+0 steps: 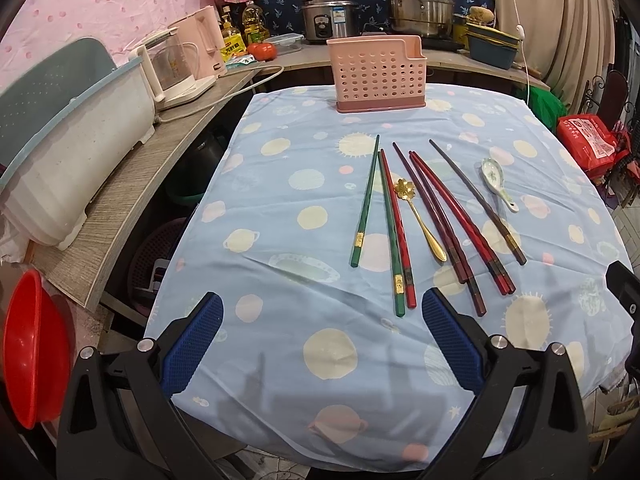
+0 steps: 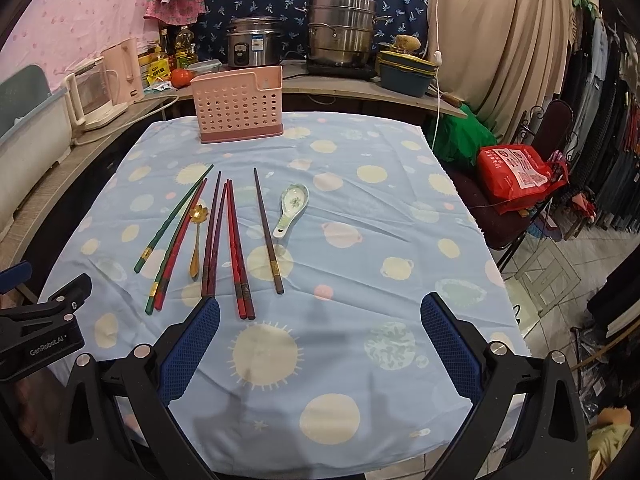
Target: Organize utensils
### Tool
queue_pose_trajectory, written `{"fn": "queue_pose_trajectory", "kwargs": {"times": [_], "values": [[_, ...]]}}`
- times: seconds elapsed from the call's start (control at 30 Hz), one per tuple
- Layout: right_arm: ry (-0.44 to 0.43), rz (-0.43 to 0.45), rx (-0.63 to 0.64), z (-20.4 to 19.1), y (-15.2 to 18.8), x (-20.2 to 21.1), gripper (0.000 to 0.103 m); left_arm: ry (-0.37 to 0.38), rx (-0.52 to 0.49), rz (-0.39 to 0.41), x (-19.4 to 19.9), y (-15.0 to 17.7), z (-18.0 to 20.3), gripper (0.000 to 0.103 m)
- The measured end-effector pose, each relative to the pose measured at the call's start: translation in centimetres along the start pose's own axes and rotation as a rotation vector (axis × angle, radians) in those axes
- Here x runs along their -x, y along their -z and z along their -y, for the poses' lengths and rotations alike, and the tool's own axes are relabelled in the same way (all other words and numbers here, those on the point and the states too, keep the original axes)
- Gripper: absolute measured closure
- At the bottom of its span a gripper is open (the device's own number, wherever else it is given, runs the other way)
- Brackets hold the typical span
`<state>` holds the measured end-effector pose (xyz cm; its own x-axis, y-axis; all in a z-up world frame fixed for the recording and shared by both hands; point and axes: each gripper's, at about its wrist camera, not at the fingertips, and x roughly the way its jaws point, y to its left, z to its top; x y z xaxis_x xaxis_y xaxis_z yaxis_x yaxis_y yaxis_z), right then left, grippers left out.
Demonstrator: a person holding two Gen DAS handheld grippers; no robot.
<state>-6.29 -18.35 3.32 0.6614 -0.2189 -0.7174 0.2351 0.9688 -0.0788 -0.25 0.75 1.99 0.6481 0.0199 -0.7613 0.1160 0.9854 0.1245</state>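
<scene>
Several chopsticks lie side by side on the blue tablecloth: green ones [image 1: 366,200] [image 2: 173,219], red ones [image 1: 460,220] [image 2: 236,248], dark ones [image 1: 476,200] [image 2: 267,232]. Among them lies a gold flower-shaped spoon [image 1: 420,220] [image 2: 197,236]. A white ceramic spoon [image 1: 498,184] [image 2: 291,210] rests to their right. A pink perforated utensil holder [image 1: 378,76] [image 2: 238,106] stands at the table's far edge. My left gripper [image 1: 322,304] hovers open near the chopsticks' near ends. My right gripper [image 2: 320,308] hangs open just right of them, empty.
A counter along the left and back carries a dish rack [image 1: 68,148], kettles [image 1: 180,64], oil bottles, a tomato, a rice cooker [image 1: 328,14] and a steamer pot [image 2: 342,32]. A red bowl [image 1: 30,348] sits at lower left. A chair with a red bag [image 2: 516,176] stands right of the table.
</scene>
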Motion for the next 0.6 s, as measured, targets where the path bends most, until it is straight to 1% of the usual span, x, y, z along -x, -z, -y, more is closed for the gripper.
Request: {"fn": "queue_pose_trajectory", "kwargs": {"times": [0.6], "values": [[0.001,-0.002,0.000,-0.07,-0.14,-0.11,0.007,0.001,0.003,-0.007,-0.14,0.15,-0.13,0.008]]}}
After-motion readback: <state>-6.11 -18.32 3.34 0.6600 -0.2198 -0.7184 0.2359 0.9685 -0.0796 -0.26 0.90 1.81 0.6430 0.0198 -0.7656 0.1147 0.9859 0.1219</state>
